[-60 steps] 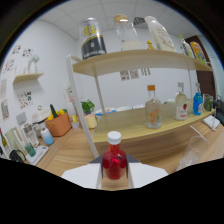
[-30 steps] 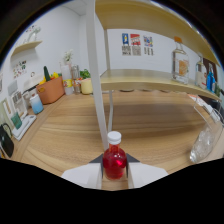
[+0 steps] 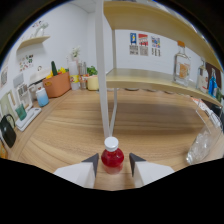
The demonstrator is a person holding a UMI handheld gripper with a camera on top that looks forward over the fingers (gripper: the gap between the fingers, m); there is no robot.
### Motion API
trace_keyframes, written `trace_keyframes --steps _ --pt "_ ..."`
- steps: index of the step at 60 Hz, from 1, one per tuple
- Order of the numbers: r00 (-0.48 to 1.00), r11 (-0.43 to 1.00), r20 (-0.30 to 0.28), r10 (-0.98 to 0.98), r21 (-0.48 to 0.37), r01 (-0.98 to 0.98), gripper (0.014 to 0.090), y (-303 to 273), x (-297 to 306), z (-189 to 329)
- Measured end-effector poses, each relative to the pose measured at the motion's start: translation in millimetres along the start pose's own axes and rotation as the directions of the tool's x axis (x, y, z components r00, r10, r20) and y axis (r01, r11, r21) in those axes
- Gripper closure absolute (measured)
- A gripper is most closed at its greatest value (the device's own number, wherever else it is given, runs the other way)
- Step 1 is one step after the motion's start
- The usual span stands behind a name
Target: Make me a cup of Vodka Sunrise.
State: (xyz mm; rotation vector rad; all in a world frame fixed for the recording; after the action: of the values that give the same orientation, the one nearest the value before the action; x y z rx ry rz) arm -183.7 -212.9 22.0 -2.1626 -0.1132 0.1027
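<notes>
A small red bottle with a white cap (image 3: 112, 156) stands on the wooden table (image 3: 65, 130), between the fingers of my gripper (image 3: 113, 165). The fingers (image 3: 93, 164) flank it with a thin gap at each side, so the gripper is open around it. Its lower part is hidden behind the gripper body. A clear spirit bottle (image 3: 182, 67) stands on the wooden shelf (image 3: 150, 81) beyond, to the right, with a blue bottle (image 3: 214, 82) further right.
A white shelf post (image 3: 106, 85) rises just beyond the red bottle. A clear glass (image 3: 200, 146) stands on the table to the right. At the far left are an orange basket (image 3: 57, 84), a yellow pot (image 3: 92, 81), a blue cup (image 3: 42, 97) and a black bag (image 3: 7, 132).
The view has swung left and dropped toward the table. The red bottle sits lower and looks smaller, and the fingers now stand slightly apart from it.
</notes>
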Motion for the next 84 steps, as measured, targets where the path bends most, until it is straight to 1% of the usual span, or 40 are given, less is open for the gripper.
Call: trace_keyframes --steps 3,4,6,17,21,26,33,41,44,48,49,50,51,56,65,72,78,84 --pt "1.000 1.000 0.024 -0.008 0.011 0.008 0.0274 -6 -2 -8" --pt "0.999 1.000 0.033 -0.012 0.017 0.011 0.0230 -9 -3 -12" --pt "0.999 0.999 0.044 -0.020 0.029 0.018 0.0188 -15 -4 -20" --pt "0.997 0.992 0.071 -0.024 0.126 0.015 0.0187 -58 12 -83" --pt "0.997 0.987 0.068 -0.020 0.158 0.009 0.0187 -68 27 -110" --pt "0.998 0.985 0.065 -0.002 0.174 -0.009 0.0187 -71 50 -140" --pt "1.000 0.987 0.028 0.007 0.160 -0.011 0.0186 -55 96 -168" --pt "1.000 0.994 -0.026 0.012 0.107 -0.009 0.0199 -29 153 -187" --pt "0.999 0.995 -0.050 0.019 0.096 -0.014 0.0192 -27 174 -195" --pt "0.997 0.994 -0.075 0.030 0.108 -0.022 0.0193 -37 200 -207" --pt "0.996 0.993 -0.080 0.033 0.114 -0.024 0.0193 -41 206 -210" --pt "0.996 0.992 -0.084 0.037 0.122 -0.026 0.0244 -47 212 -213" --pt "0.995 0.991 -0.088 0.041 0.132 -0.029 0.0188 -53 218 -216" --pt "0.993 0.983 -0.104 0.062 0.180 -0.042 0.0189 -91 249 -229" --pt "0.989 0.958 -0.114 0.094 0.280 -0.059 0.0191 -172 301 -247" --pt "0.987 0.933 -0.116 0.111 0.353 -0.064 0.0189 -237 336 -251" --pt "0.985 0.904 -0.112 0.131 0.422 -0.072 0.0190 -285 361 -243" --pt "0.986 0.887 -0.108 0.124 0.458 -0.061 0.0190 -318 379 -226"
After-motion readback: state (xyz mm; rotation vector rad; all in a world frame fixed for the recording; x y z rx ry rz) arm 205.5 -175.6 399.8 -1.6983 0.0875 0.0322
